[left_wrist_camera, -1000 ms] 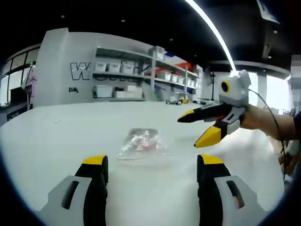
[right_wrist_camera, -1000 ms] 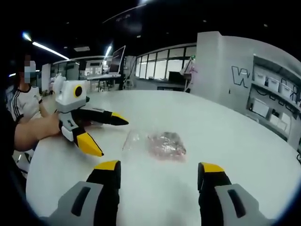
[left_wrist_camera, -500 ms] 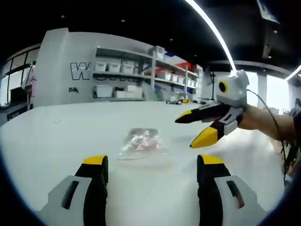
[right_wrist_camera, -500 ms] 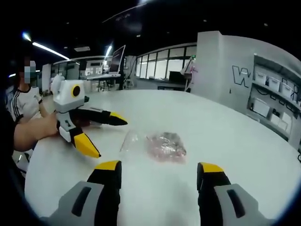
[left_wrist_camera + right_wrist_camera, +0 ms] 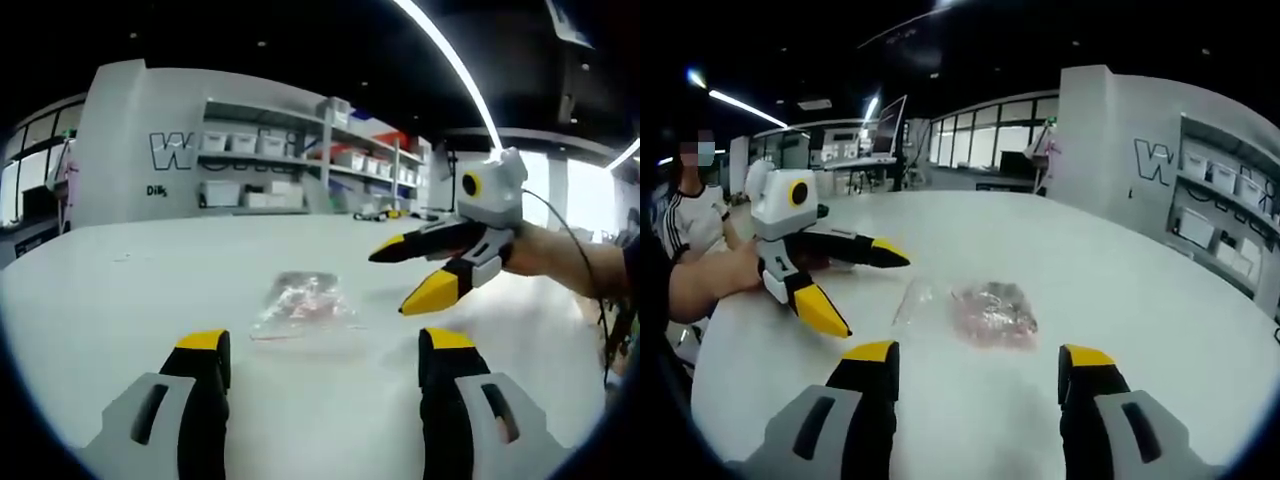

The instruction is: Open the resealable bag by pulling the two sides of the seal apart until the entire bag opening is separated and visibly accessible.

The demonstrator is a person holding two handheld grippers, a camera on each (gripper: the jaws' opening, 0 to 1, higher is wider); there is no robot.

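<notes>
Clear plastic makes up our one resealable bag (image 5: 303, 304), lying flat on the white table (image 5: 120, 290) with something pinkish inside. We have not touched it yet, so we think the whole job is still to do: grab both sides of the seal and pull them apart. We count two grippers. Our left gripper (image 5: 325, 362) has its jaws spread wide with nothing in them, near the bag. Our right gripper (image 5: 974, 369) is spread and holds nothing too, pointing at the bag.
</notes>
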